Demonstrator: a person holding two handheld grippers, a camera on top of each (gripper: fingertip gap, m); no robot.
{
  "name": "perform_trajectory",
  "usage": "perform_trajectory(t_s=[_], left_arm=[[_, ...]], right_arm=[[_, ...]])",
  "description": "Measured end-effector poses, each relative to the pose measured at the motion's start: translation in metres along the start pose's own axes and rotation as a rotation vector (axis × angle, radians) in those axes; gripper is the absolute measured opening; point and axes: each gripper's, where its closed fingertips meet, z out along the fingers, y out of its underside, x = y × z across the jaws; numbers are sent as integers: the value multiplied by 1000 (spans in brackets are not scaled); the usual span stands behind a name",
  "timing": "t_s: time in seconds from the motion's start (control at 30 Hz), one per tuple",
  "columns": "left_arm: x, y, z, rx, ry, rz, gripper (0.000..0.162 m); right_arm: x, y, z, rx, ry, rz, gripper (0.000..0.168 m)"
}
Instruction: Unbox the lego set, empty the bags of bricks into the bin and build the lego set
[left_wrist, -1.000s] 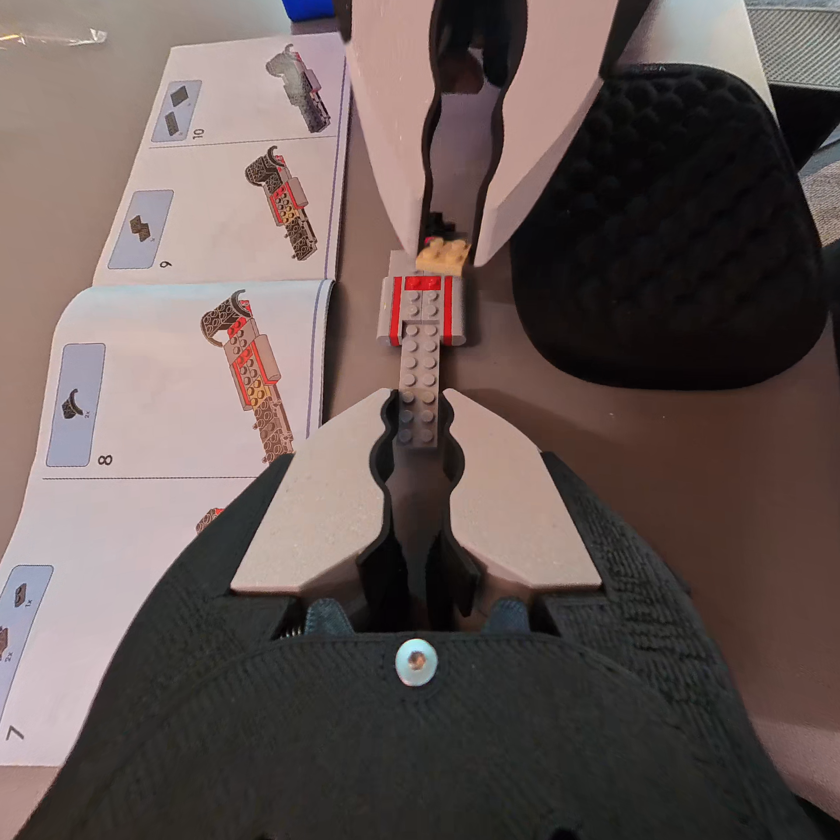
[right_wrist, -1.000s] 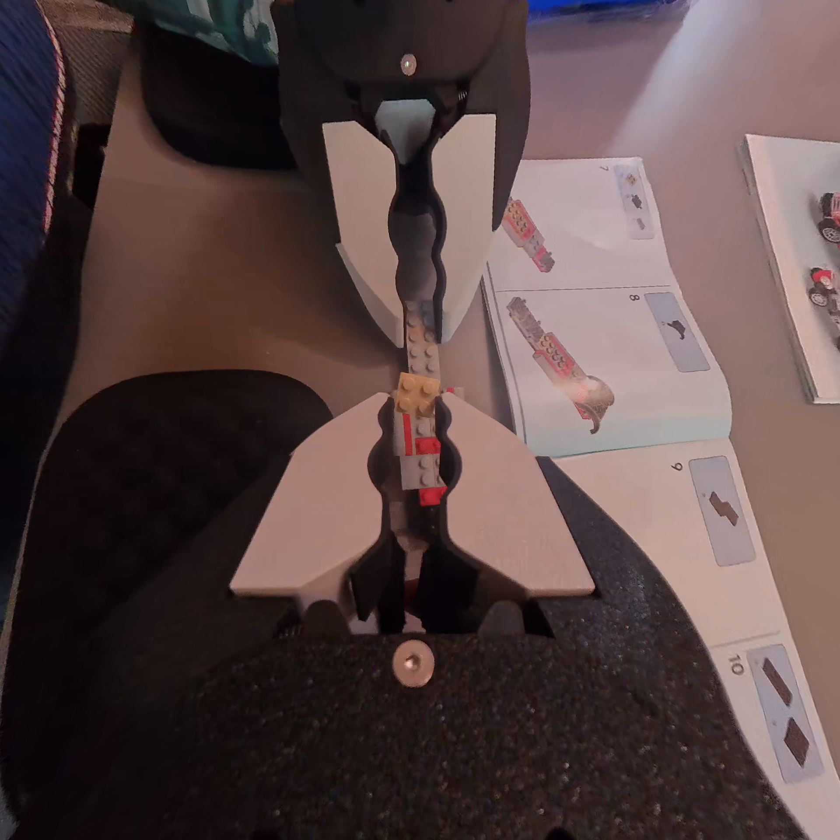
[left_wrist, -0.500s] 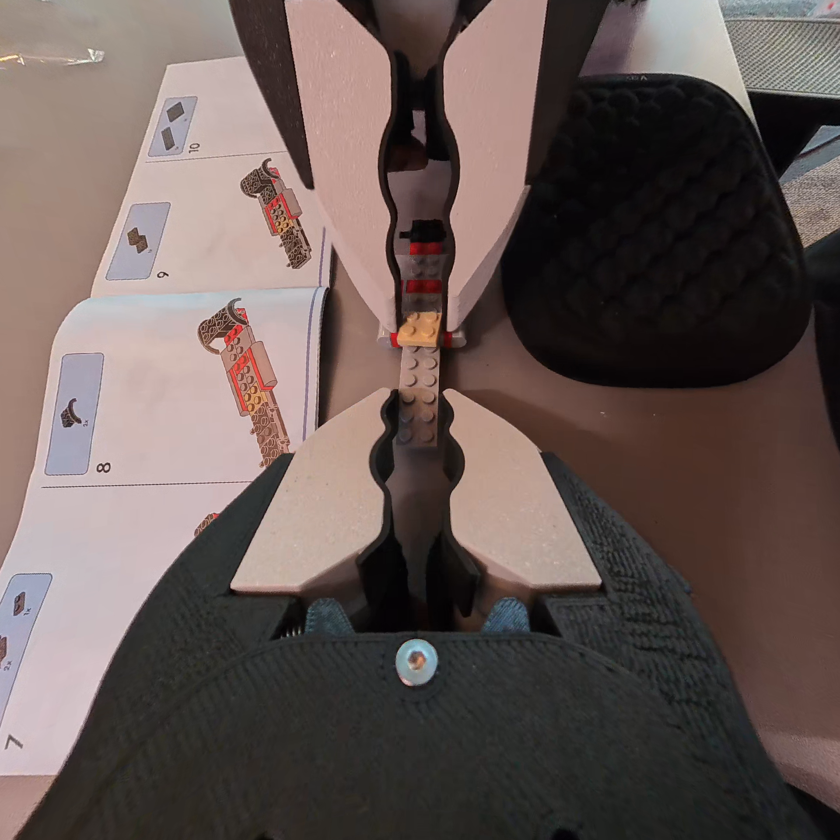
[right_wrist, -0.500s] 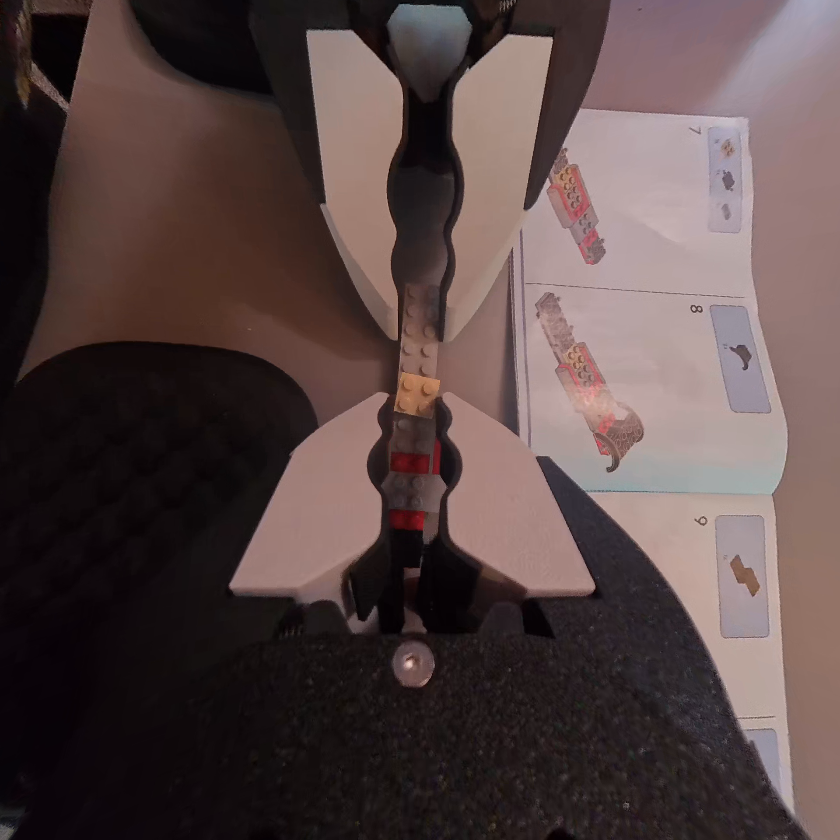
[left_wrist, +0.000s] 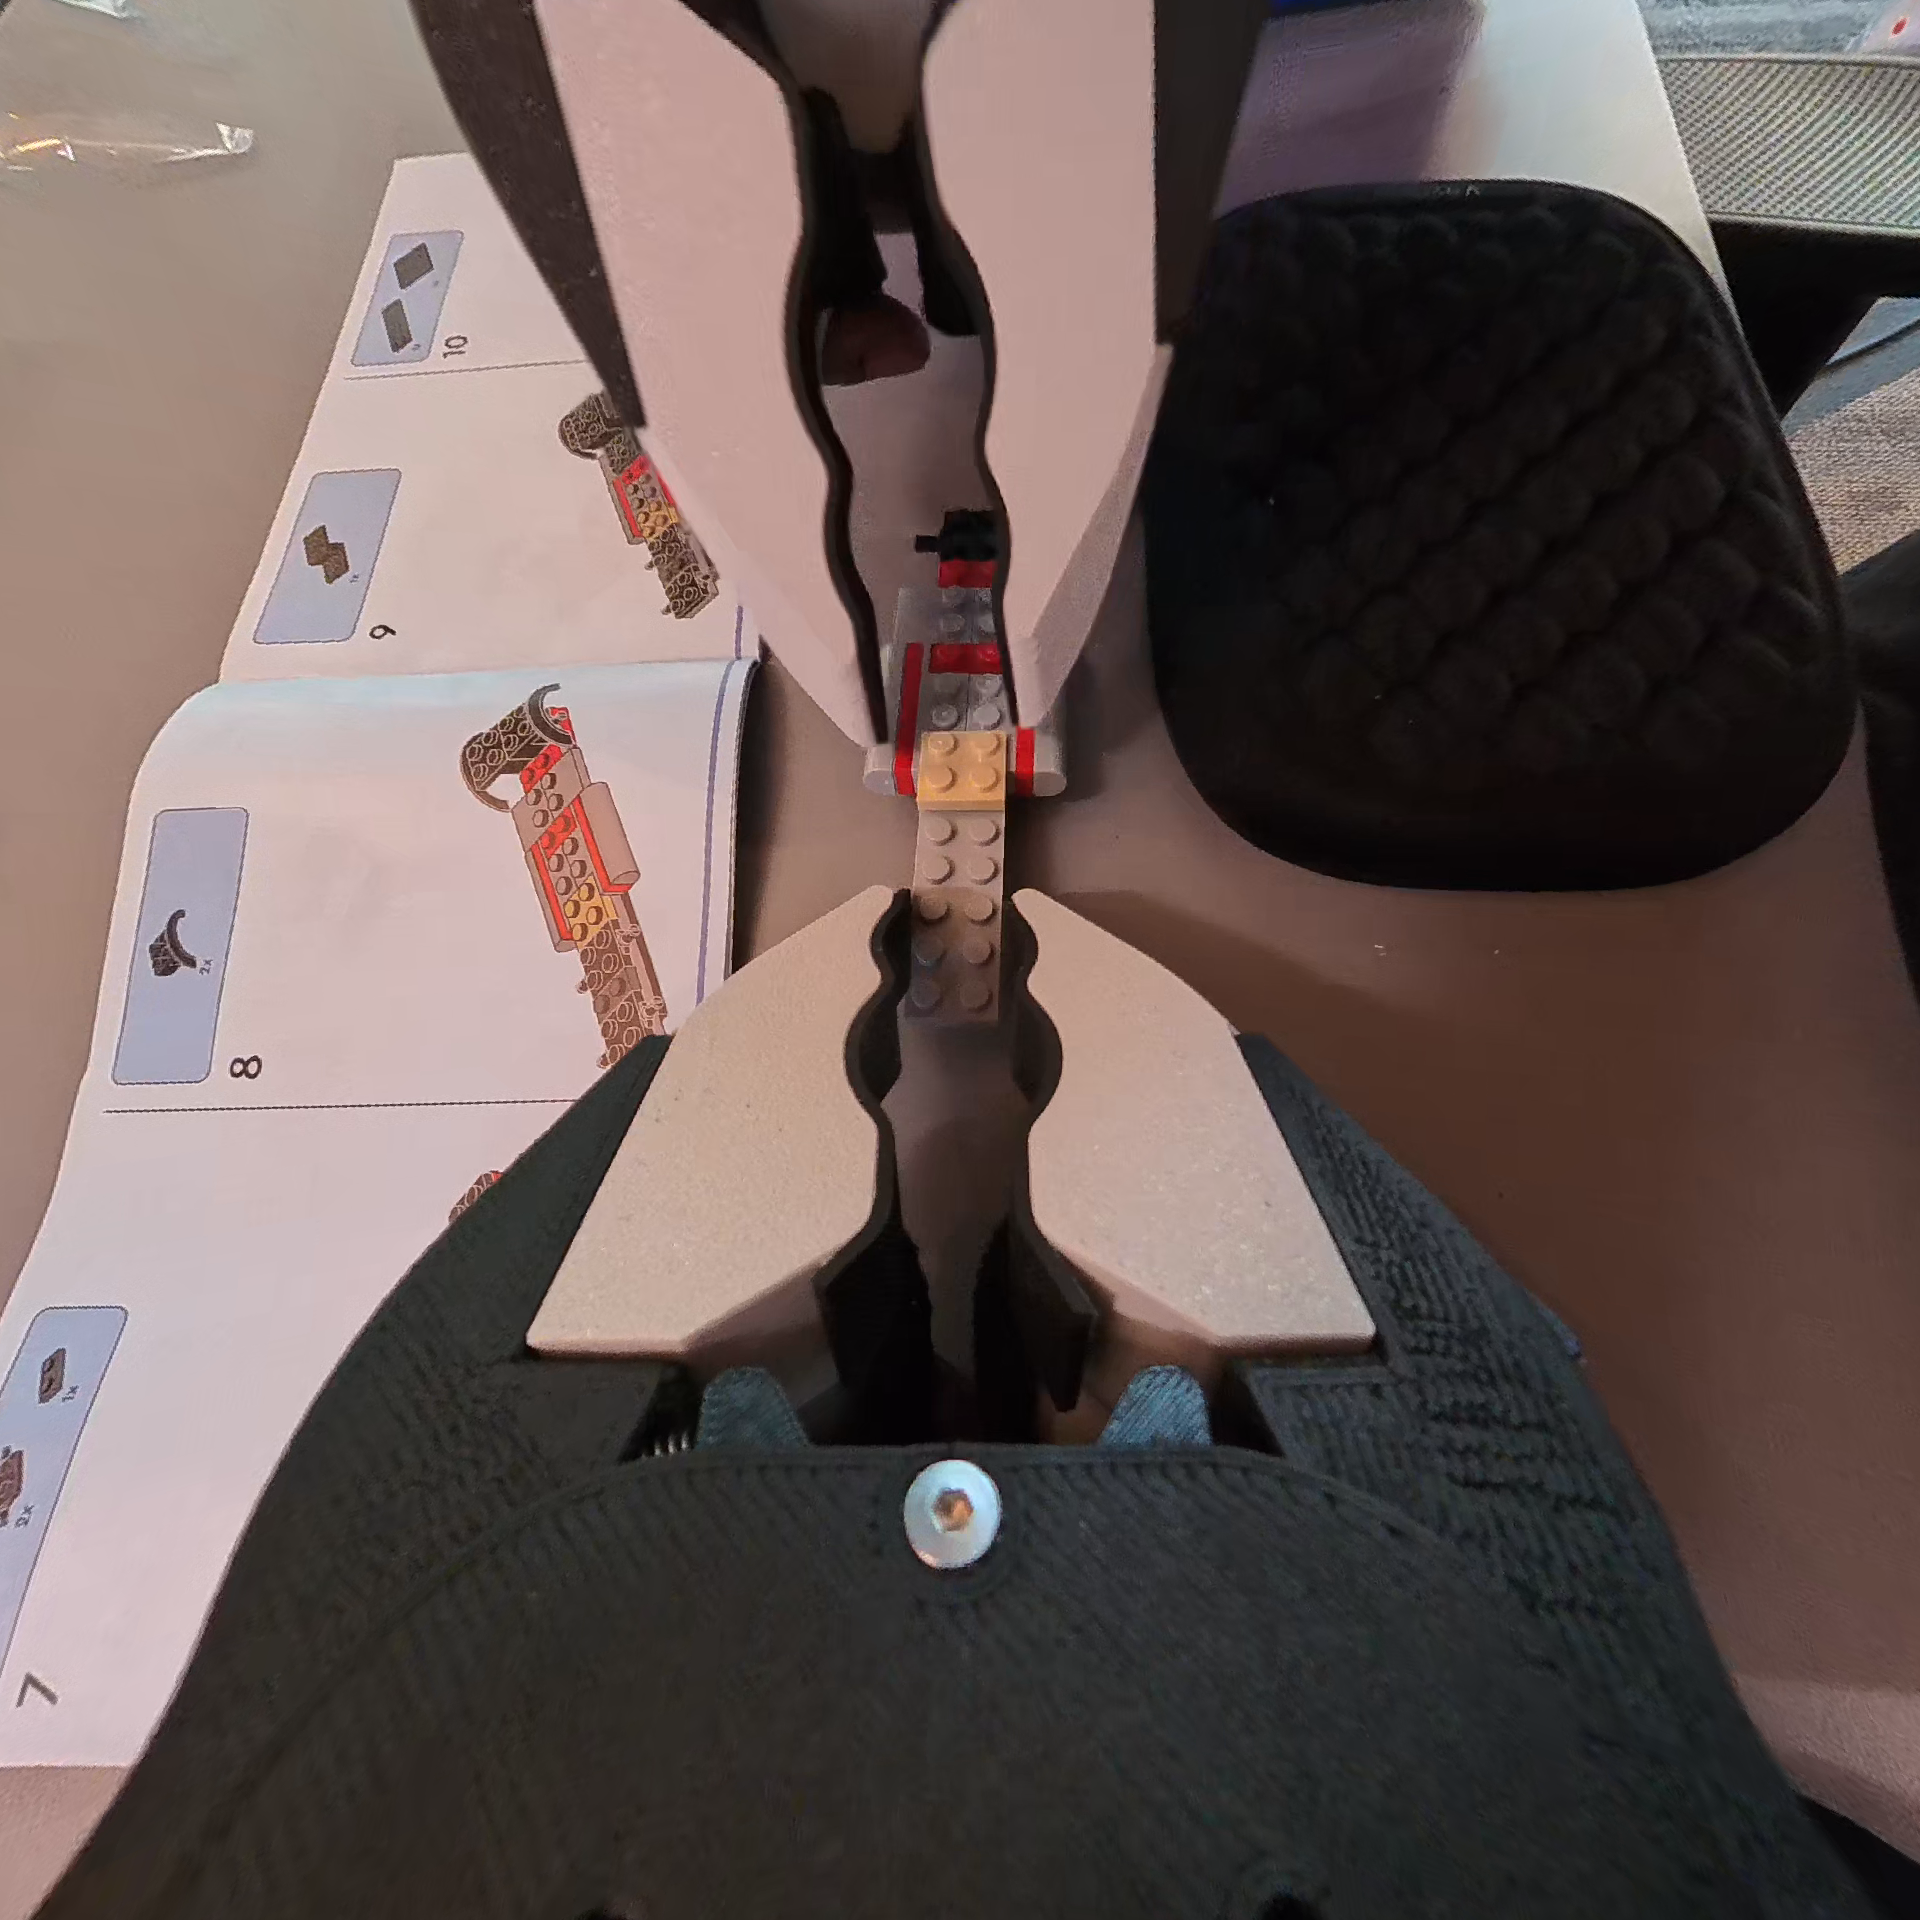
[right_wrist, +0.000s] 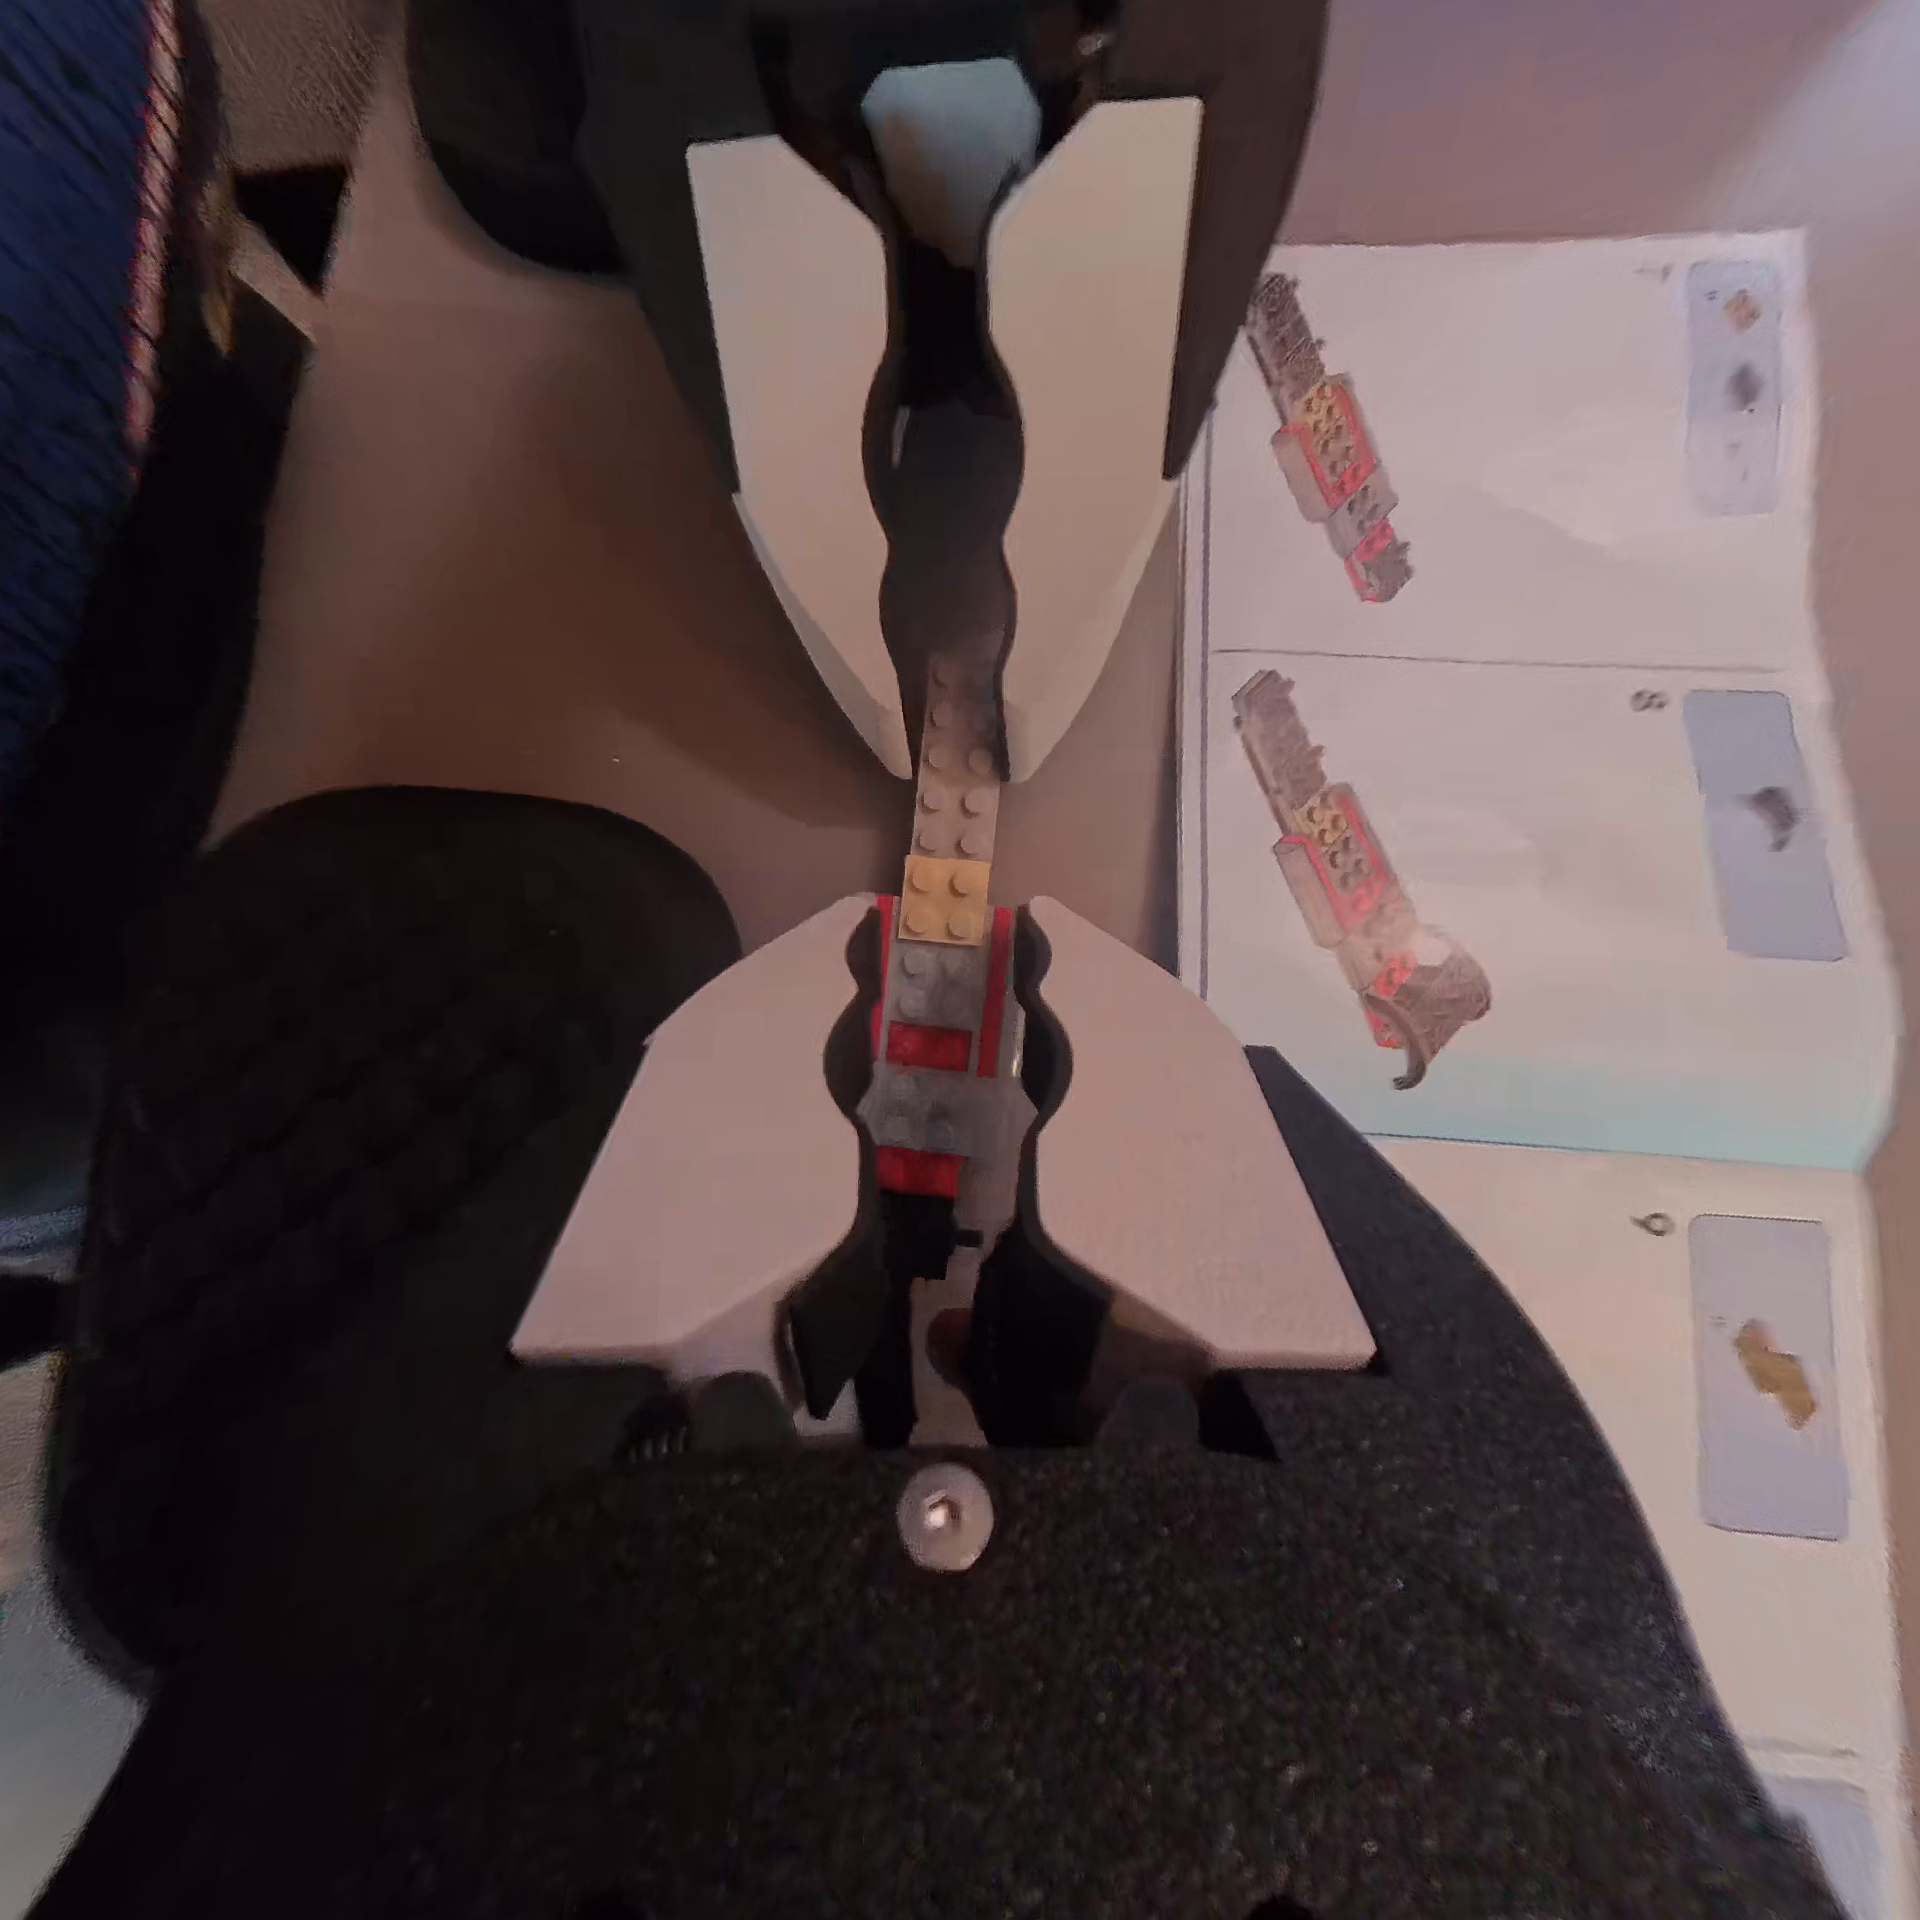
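Observation:
A slim lego build (left_wrist: 961, 862) of grey plates with a red and grey body lies low over the brown table, also in the right wrist view (right_wrist: 951, 800). A tan 2x2 plate (left_wrist: 961, 769) sits on it mid-length, and shows in the right wrist view too (right_wrist: 943, 899). My left gripper (left_wrist: 954, 909) is shut on the build's bare grey end. My right gripper (right_wrist: 945, 914) faces it from the other end, its jaws closed around the red and grey body. Each gripper shows in the other's view: the right (left_wrist: 956, 732), the left (right_wrist: 956, 774). A black tip sticks out behind the body.
An open instruction booklet (left_wrist: 364, 883) lies flat beside the build, also in the right wrist view (right_wrist: 1558, 727). A black quilted pad (left_wrist: 1486, 540) lies on the other side. A clear plastic bag (left_wrist: 114, 145) is at the far left, a mesh item (left_wrist: 1787, 114) at the far right.
My right gripper set the tan plate on the build, then slid forward over the red and grey body. My left gripper kept its hold on the grey end.

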Motion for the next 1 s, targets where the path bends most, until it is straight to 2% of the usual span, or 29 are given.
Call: perform_trajectory(t_s=[0.1, 0.13, 0.2, 0.4, 0.57, 1.0], left_arm=[[1, -2, 0, 9, -14, 37, 16], [2, -2, 1, 10, -17, 54, 16], [4, -1, 2, 2, -23, 92, 16], [7, -4, 3, 12, -36, 149, 16], [8, -4, 2, 9, -46, 177, 16], [11, -18, -4, 33, -149, 380, 16]], right_arm=[[1, -4, -5, 45, -174, 149, 46], [0, -7, -7, 53, -247, 184, 49], [2, -12, -9, 42, -353, 217, 45], [-5, 3, 5, -171, -543, 230, 38], [-13, 11, 10, -223, -603, 257, 22], [-17, 7, 0, -210, -642, 253, 13]])
